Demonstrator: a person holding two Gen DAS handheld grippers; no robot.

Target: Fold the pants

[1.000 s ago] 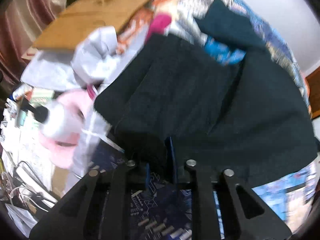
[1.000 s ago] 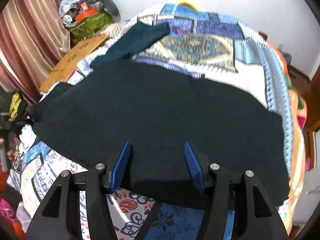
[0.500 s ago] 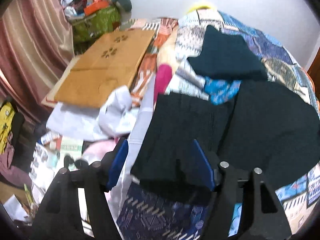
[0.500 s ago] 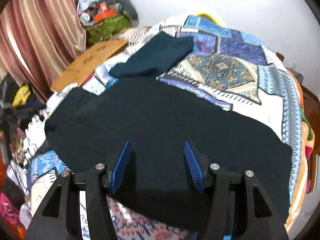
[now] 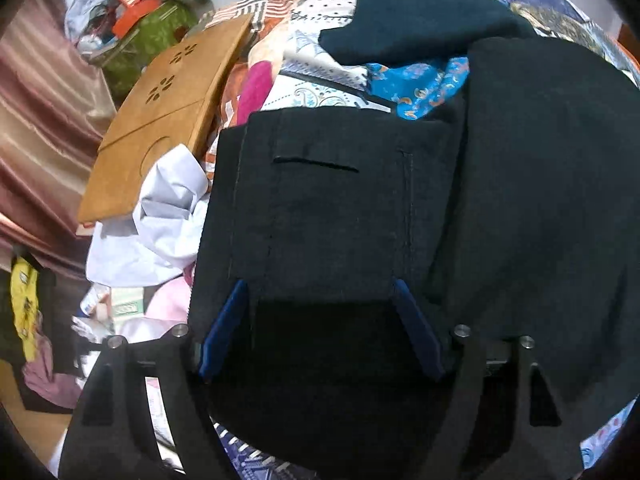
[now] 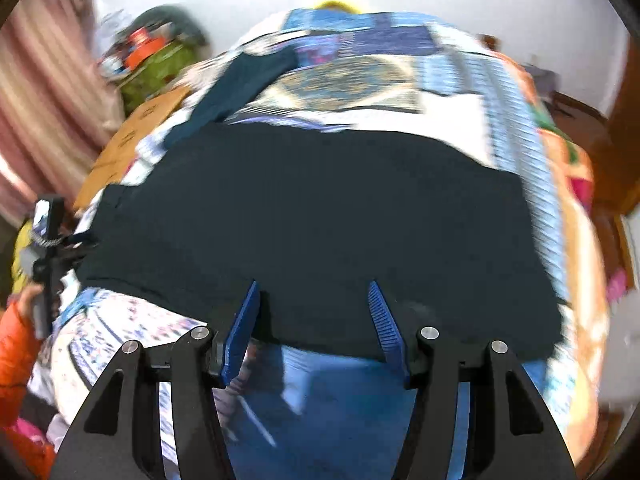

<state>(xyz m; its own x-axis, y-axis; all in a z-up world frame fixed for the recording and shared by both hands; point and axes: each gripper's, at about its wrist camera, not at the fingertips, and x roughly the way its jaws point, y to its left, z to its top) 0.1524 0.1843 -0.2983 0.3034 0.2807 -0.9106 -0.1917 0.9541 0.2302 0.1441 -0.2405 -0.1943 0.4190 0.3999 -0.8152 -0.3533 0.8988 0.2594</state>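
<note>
Black pants lie spread flat on the patchwork bedspread, the waist end with a slit back pocket toward the left. My left gripper hovers over that waist end. Its jaws are opening, the cloth lies beneath them, and the blue pads do not press on it. In the right wrist view the pants fill the middle. My right gripper stands open above their near edge with nothing clamped.
A folded dark teal garment lies beyond the pants. A wooden board, crumpled white cloth and a green bag crowd the bed's left side. A hand in an orange sleeve shows at the left edge.
The left gripper, shut on the pants' edge a second ago, has opened and let the cloth go, then shifted over the waist end. The right gripper has swung sideways and stayed open.
</note>
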